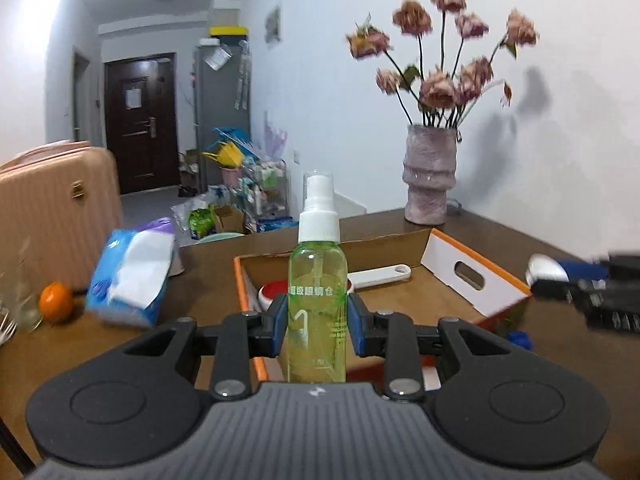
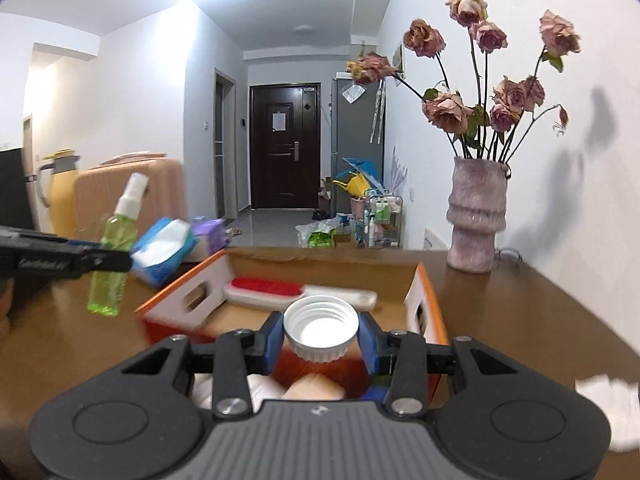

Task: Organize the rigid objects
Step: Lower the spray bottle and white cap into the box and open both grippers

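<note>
Left tool point(image 1: 318, 322) is clenching a green spray bottle point(image 1: 318, 304) upright at mid-body, hanging above the near wall of the orange-edged box point(image 1: 476, 276) standing on the desk point(image 1: 540, 248) out from the far edge by the vase point(image 1: 430, 176). Right tool point(image 2: 322, 338) is gripping a white screw cap point(image 2: 321, 330), open side up, over the same box. Doing this well probably means carrying both clear of the box walls and lowering each beside the red-and-white brush point(image 2: 264, 290) before letting go.
</note>
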